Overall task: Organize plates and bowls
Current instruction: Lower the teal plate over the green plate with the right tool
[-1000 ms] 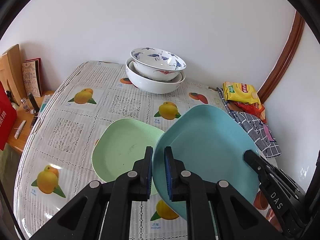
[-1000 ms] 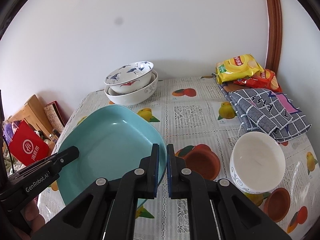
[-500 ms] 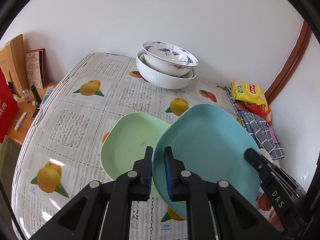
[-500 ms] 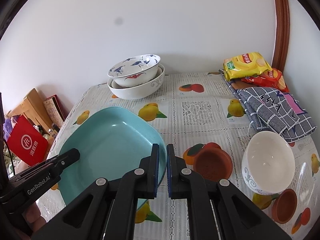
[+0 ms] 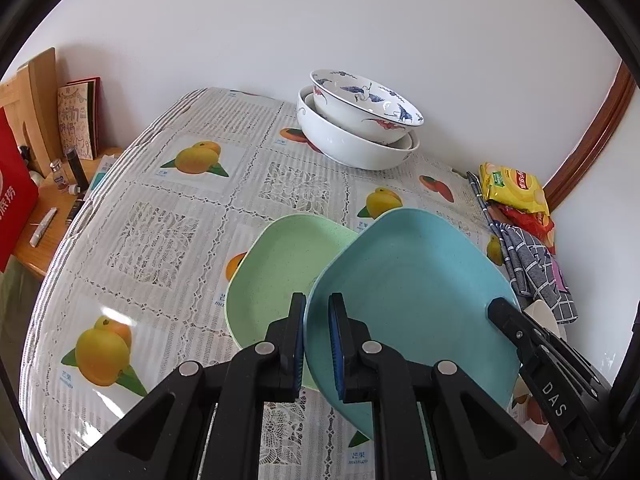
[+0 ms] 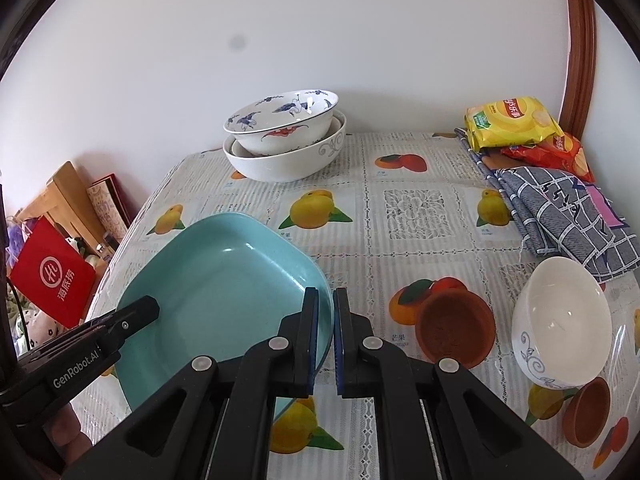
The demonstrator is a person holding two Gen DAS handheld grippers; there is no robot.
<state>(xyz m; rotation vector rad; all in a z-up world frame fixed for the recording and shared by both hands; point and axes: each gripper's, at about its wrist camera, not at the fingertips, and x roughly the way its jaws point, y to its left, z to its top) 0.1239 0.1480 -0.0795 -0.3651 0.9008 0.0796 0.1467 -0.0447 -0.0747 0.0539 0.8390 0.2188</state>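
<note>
The blue plate (image 5: 408,300) is hanging tilted above the table (image 5: 168,216), and both claws are gripping it. The left gripper (image 5: 317,344) is clenching one edge of the plate, its blue-padded fingers (image 5: 299,340) pinching the rim from either side. The right gripper (image 6: 325,336) is doing the same on the opposite edge, jaws squeezed onto the rim with only the plate's thickness between them. In the right wrist view the plate (image 6: 224,284) is sloping down toward the left, and the left gripper's black finger is showing across its near corner; in the left wrist view the right gripper (image 5: 504,312) is showing at the plate's far right edge.

Moving outward, the green plate (image 5: 280,276) is lying flat on the fruit-printed tablecloth, and the blue plate is overlapping its right side from above. At the back of the table, against the wall, the crane-painted bowl (image 5: 364,104) is nesting inside the large white bowl (image 5: 352,144). Over on the right, a small white bowl (image 6: 560,316) is sitting tilted near the table edge, close beside a checked cloth (image 6: 560,212). Behind the cloth, a yellow chip bag (image 6: 512,120) is resting over a red chip bag (image 6: 556,152) near the wooden door frame (image 6: 578,44). Off the table's left side, a red bag (image 6: 52,276) is standing by some wooden boards (image 5: 36,96).
</note>
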